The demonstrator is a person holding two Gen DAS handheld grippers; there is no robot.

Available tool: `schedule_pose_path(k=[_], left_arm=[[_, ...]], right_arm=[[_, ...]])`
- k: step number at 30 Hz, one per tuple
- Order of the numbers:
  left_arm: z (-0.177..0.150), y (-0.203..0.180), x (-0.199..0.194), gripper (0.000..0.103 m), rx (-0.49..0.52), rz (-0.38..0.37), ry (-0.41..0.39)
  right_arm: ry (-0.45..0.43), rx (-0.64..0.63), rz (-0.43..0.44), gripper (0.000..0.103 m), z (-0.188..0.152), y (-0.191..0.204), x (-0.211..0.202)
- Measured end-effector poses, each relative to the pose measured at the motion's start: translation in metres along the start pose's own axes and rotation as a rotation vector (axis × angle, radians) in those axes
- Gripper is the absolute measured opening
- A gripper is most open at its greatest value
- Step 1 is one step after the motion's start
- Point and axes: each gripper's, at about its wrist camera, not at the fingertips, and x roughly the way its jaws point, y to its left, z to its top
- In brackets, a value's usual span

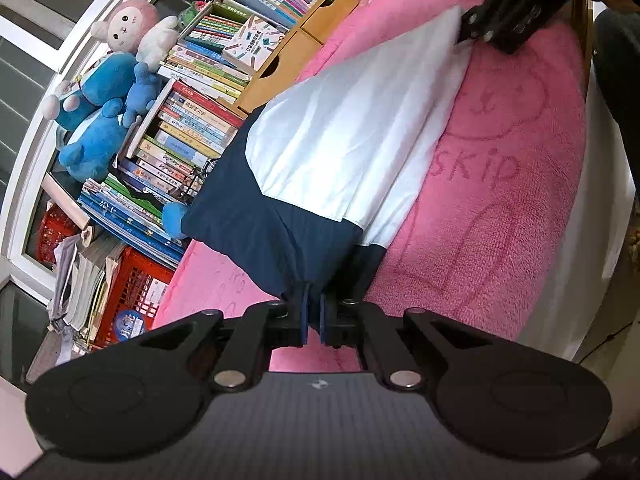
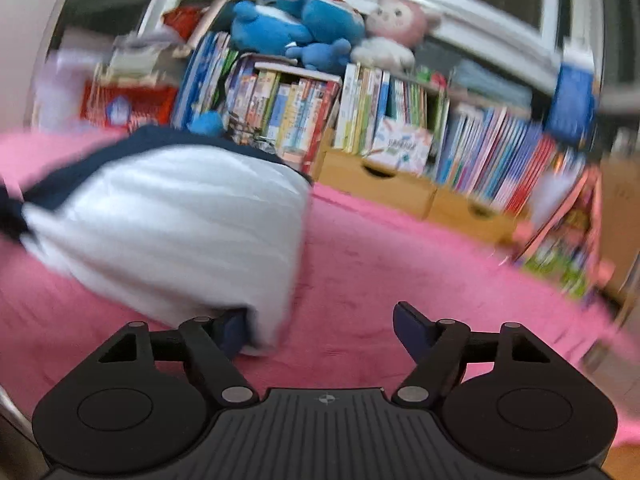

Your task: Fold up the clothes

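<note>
A white and navy garment lies spread on a pink towel with "skip" pressed into it. My left gripper is shut on the navy end of the garment, and the cloth is bunched between its pads. At the far white corner, the left wrist view shows the right gripper's black frame. In the blurred right wrist view my right gripper stands wide open over the pink towel. The white corner of the garment lies against its left finger, not pinched.
Rows of books and wooden drawer boxes line the far edge of the towel. Blue and pink plush toys sit on the books below a window. A red crate with papers stands at the left.
</note>
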Motion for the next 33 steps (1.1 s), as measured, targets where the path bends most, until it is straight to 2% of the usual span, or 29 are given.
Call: schedule_pose_path(k=[2, 4, 7, 8, 9, 11, 12, 13, 15, 17, 20, 23, 26, 28, 30, 32, 33], left_arm=[[0.000, -0.002, 0.000, 0.004, 0.002, 0.004, -0.003], [0.000, -0.003, 0.000, 0.004, -0.001, 0.012, -0.003], [-0.001, -0.002, 0.000, 0.004, -0.014, 0.008, -0.002], [-0.001, -0.001, 0.000, 0.004, -0.016, 0.001, -0.004], [-0.001, -0.001, 0.000, 0.004, -0.014, -0.003, -0.008], [-0.001, -0.004, 0.001, 0.004, -0.003, 0.003, -0.012], [-0.001, -0.005, 0.001, 0.004, 0.000, 0.013, -0.011], [-0.003, -0.005, 0.001, 0.004, -0.005, 0.017, -0.014], [-0.004, -0.004, 0.001, 0.004, -0.023, 0.017, -0.017], [-0.004, -0.005, 0.001, 0.004, -0.028, 0.022, -0.019], [-0.005, -0.009, 0.001, 0.004, -0.015, 0.038, -0.024], [-0.005, -0.009, 0.000, 0.004, -0.016, 0.039, -0.021], [-0.007, -0.008, -0.002, 0.004, -0.023, 0.032, -0.026], [-0.009, -0.006, -0.003, 0.005, -0.034, 0.026, -0.029], [-0.009, -0.001, -0.007, 0.010, -0.065, 0.004, -0.027], [-0.009, 0.008, -0.013, 0.017, -0.110, -0.029, -0.025], [-0.011, 0.017, -0.018, 0.027, -0.156, -0.064, -0.028]], right_arm=[[0.036, 0.125, 0.090, 0.089, -0.004, -0.026, 0.006], [0.077, 0.191, 0.089, 0.090, 0.000, -0.027, 0.008], [0.048, 0.090, 0.108, 0.087, 0.001, -0.011, -0.004], [0.036, 0.062, 0.094, 0.095, -0.006, -0.018, -0.004], [0.027, 0.042, 0.088, 0.099, -0.012, -0.026, -0.005], [0.066, 0.193, 0.218, 0.099, -0.023, -0.060, -0.002], [0.077, 0.213, 0.242, 0.099, -0.025, -0.067, -0.003], [0.067, 0.178, 0.221, 0.099, -0.027, -0.070, -0.008], [0.031, 0.086, 0.111, 0.101, -0.033, -0.076, -0.021], [0.066, 0.080, 0.013, 0.103, -0.045, -0.097, -0.029], [0.157, 0.280, 0.052, 0.103, -0.063, -0.139, -0.039], [0.191, 0.288, 0.048, 0.103, -0.069, -0.149, -0.053], [0.242, 0.318, 0.080, 0.103, -0.073, -0.156, -0.064], [0.305, 0.257, 0.091, 0.103, -0.071, -0.155, -0.073], [0.368, 0.152, 0.062, 0.103, -0.068, -0.148, -0.080], [0.338, 0.086, 0.044, 0.103, -0.066, -0.142, -0.093], [0.300, 0.092, 0.059, 0.103, -0.059, -0.142, -0.098]])
